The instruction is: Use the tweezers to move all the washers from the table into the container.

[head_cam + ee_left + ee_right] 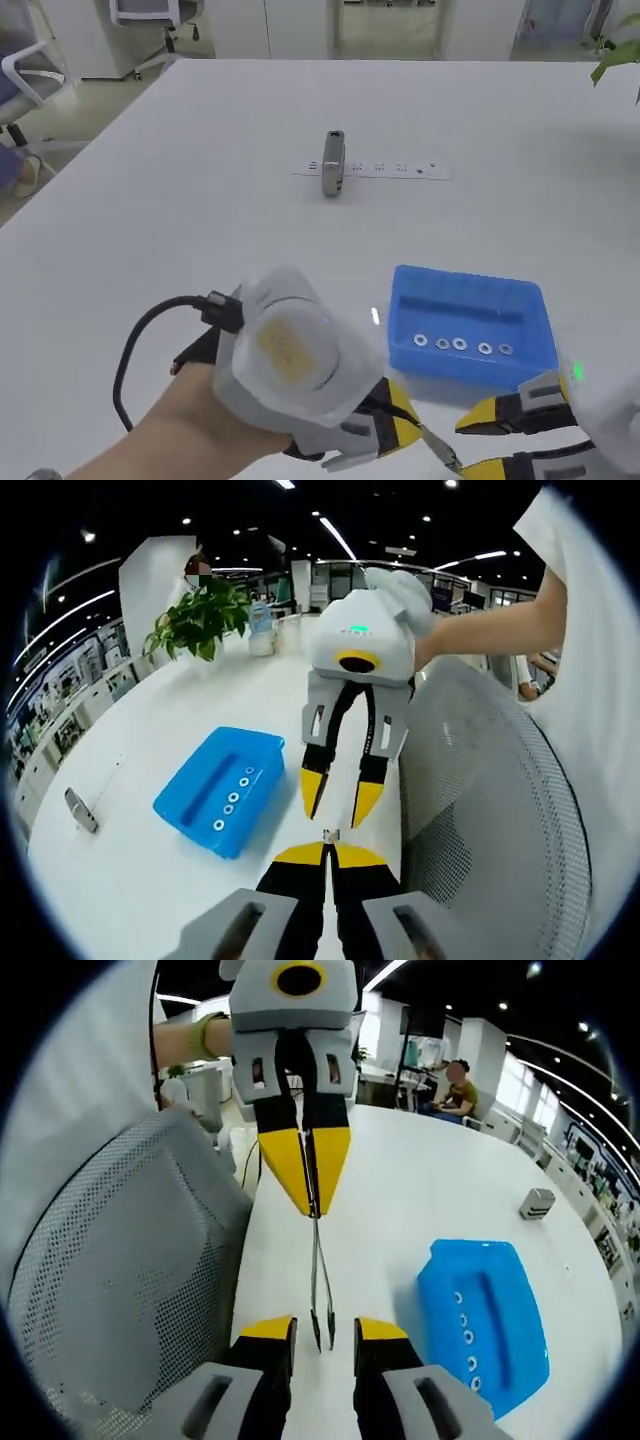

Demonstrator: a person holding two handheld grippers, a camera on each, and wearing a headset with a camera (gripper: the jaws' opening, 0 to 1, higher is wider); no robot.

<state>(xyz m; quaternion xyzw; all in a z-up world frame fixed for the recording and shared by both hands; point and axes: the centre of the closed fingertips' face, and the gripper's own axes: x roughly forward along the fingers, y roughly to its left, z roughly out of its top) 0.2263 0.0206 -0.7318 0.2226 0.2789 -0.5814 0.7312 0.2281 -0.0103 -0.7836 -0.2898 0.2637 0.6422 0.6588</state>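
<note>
Right gripper view gives us the best look: the left gripper (312, 1208) is clamped tight on the tweezers (320, 1270). Their tips hang between the spread jaws of the right gripper (325, 1332); touching or not, we can't tell. Five washers (467, 1337) sit in a row inside the blue container (520, 1340), near the tips on the white table (420, 1180).

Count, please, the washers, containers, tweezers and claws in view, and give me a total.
Washers: 5
Blue container: 1
Tweezers: 1
Claws: 2 (left claw, right claw)
Total: 9
</note>
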